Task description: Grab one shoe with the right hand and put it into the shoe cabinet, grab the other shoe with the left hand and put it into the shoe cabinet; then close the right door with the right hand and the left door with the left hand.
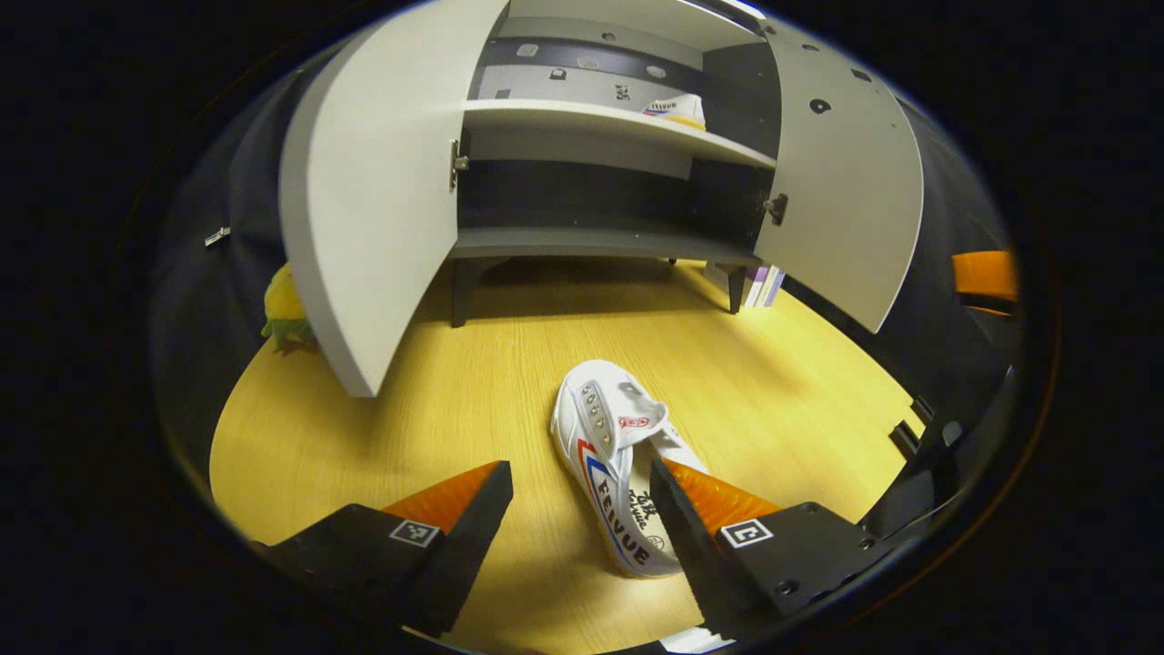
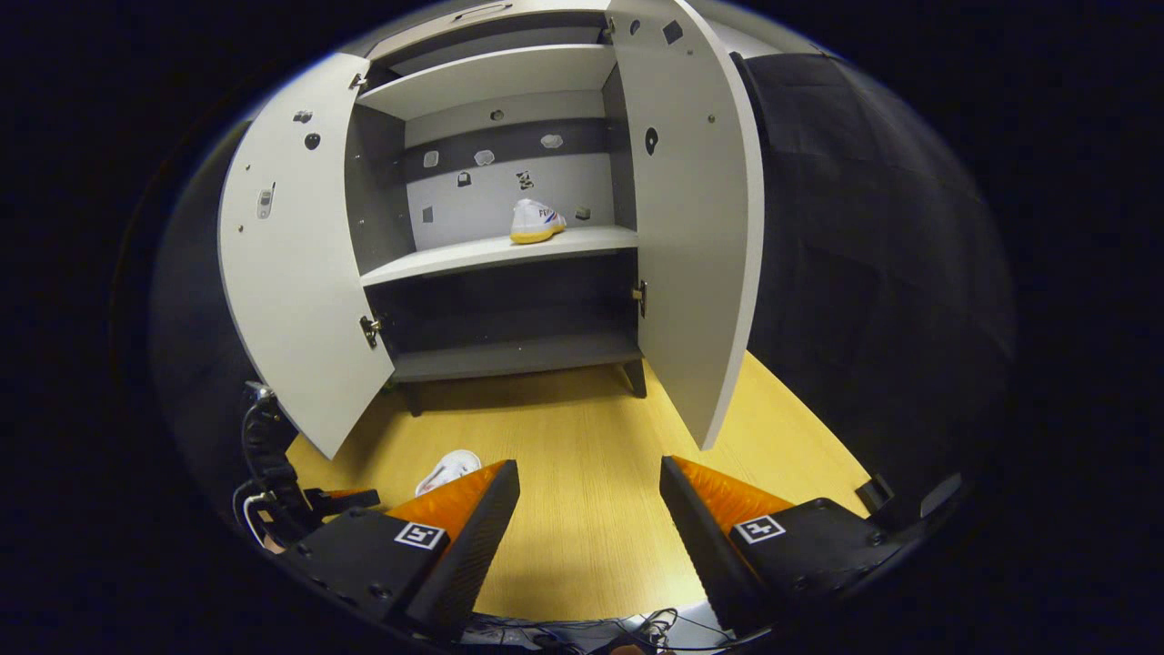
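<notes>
a shoe cabinet stands on a light wooden floor with both doors swung wide. in the left gripper view the left door and the right door frame two shelves. one white shoe already sits on the upper shelf, toward its right end, near the back panel. in the right gripper view that same shoe rests on the upper shelf, again toward the right end, while the lower shelf lies in shadow.

the second white shoe lies on the floor in front of the cabinet, toe pointing toward the cabinet, heel toward the camera. the left hand-held gripper is spread wide just above the floor; its right finger overlaps the shoe's heel in the picture, and its left finger stands apart over bare floor. whether that finger touches the shoe cannot be told.

the right hand-held gripper is also spread wide and holds nothing, its fingers over bare floor. past its left finger, part of the second shoe peeks out on the floor.

a yellow and green soft toy sits on the floor behind the left door, and some books stand beside the cabinet's right leg.
</notes>
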`<state>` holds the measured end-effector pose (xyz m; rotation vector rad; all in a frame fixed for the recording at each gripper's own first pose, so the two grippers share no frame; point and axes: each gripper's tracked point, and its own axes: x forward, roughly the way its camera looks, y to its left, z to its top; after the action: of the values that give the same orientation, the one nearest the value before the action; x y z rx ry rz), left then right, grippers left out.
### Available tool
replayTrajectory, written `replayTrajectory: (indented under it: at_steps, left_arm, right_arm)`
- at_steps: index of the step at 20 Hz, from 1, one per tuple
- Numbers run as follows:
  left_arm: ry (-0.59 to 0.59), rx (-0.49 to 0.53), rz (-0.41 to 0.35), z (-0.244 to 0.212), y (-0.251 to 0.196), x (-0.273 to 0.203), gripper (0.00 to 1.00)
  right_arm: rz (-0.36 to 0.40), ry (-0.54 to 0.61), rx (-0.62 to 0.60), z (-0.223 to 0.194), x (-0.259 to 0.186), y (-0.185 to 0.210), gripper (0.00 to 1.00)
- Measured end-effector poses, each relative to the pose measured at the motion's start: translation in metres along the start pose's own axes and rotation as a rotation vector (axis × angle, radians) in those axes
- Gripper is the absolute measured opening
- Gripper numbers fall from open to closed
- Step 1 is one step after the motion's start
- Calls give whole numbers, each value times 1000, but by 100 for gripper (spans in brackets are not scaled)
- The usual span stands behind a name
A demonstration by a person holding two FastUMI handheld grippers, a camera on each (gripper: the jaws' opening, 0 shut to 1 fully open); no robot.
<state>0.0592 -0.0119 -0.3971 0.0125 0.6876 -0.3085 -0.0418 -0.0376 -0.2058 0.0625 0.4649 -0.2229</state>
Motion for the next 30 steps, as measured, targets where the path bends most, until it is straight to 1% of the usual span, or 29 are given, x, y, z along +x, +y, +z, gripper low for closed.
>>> replayTrajectory:
  at_steps: [3, 7, 9, 10, 11, 12, 14, 15, 16, 17, 18, 20, 21, 22, 24, 27, 30]
  left_arm:
    - [30, 29, 14, -7, 1, 26, 95]
    - [65, 86, 39, -10, 2, 54, 95]
    - [67, 111, 54, -8, 3, 64, 83]
    - [75, 120, 56, -7, 1, 66, 70]
    - [74, 126, 56, -6, -2, 68, 65]
    - [71, 137, 63, -4, -3, 71, 55]
    - [84, 170, 95, -4, 3, 72, 43]
    - [86, 172, 109, -4, 7, 74, 39]
    - [104, 167, 129, -6, 13, 75, 30]
    - [125, 154, 146, -9, 18, 75, 24]
    - [132, 134, 142, -8, 20, 75, 13]
    - [152, 111, 116, -6, 20, 76, 8]
    - [158, 97, 123, -4, 20, 72, 8]
    - [166, 87, 137, -1, 20, 69, 6]
    - [141, 100, 146, 11, 16, 55, 5]
    - [93, 101, 138, 42, -6, 25, 6]
    - [41, 52, 126, 82, -27, -2, 5]
  right_arm:
    - [-24, 33, 6, -9, -9, -10, 99]
    - [-75, 22, 17, -10, -26, -23, 99]
    - [-84, 3, 33, -6, -36, -25, 99]
    - [-85, -5, 33, -6, -40, -26, 99]
    - [-88, -8, 29, -6, -43, -29, 99]
    - [-92, -10, 24, -6, -46, -33, 99]
    - [-99, -15, 21, -6, -51, -39, 99]
    - [-105, -15, 21, -6, -52, -43, 99]
    - [-108, -14, 24, -6, -53, -47, 99]
    - [-109, -15, 24, -5, -54, -51, 99]
    - [-112, -19, 19, -4, -55, -56, 99]
    - [-124, -33, 16, 1, -55, -69, 99]
    - [-123, -41, 21, 4, -55, -74, 99]
    - [-120, -42, 26, 6, -54, -79, 99]
    - [-117, -54, 26, 12, -52, -91, 99]
    - [-108, -70, 32, 23, -46, -107, 99]
    - [-94, -94, 28, 35, -41, -122, 99]
